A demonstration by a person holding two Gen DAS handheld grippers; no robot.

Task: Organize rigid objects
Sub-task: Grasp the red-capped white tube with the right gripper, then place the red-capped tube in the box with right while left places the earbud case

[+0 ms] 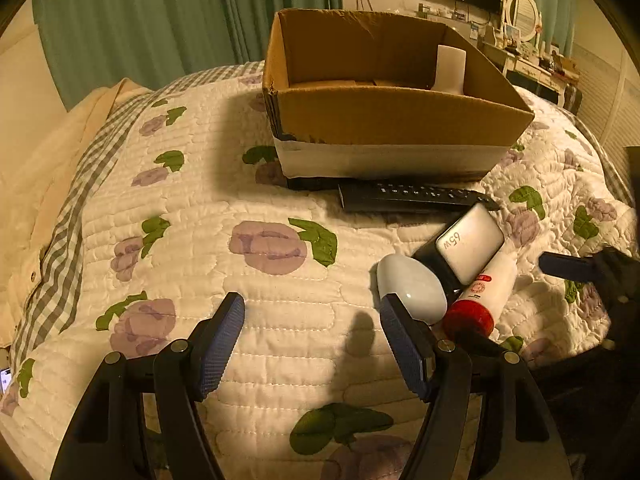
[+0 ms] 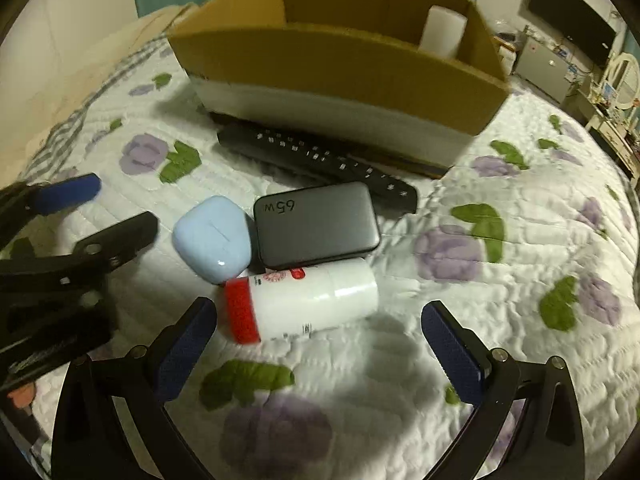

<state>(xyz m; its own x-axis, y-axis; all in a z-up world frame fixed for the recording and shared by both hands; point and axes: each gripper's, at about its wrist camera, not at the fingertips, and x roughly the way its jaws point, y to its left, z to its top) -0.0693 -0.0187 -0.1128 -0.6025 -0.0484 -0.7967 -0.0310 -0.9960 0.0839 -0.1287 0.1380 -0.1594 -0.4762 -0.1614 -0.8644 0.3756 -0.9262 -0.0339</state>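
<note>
Because the quilted bed (image 2: pixel 520 216) is soft, a downward push could tip the cardboard box (image 2: pixel 360 76) or roll things aside. The remote (image 2: pixel 320 156) lies lengthwise against the box's near wall. The white bottle (image 2: pixel 320 300) lies on its side just ahead of the open, empty right hand-held gripper (image 2: pixel 320 344), red cap leftward in the right view, touching the charger (image 2: pixel 316 224) and blue case (image 2: pixel 212 236). The left hand-held gripper (image 1: pixel 312 344) gapes empty.

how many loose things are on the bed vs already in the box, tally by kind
On the quilt:
black remote control: 1
grey rectangular charger marked 65w: 1
pale blue rounded earbud case: 1
white bottle with red cap: 1
In the brown cardboard box:
white cylinder: 1
Total: 5, box not counted
</note>
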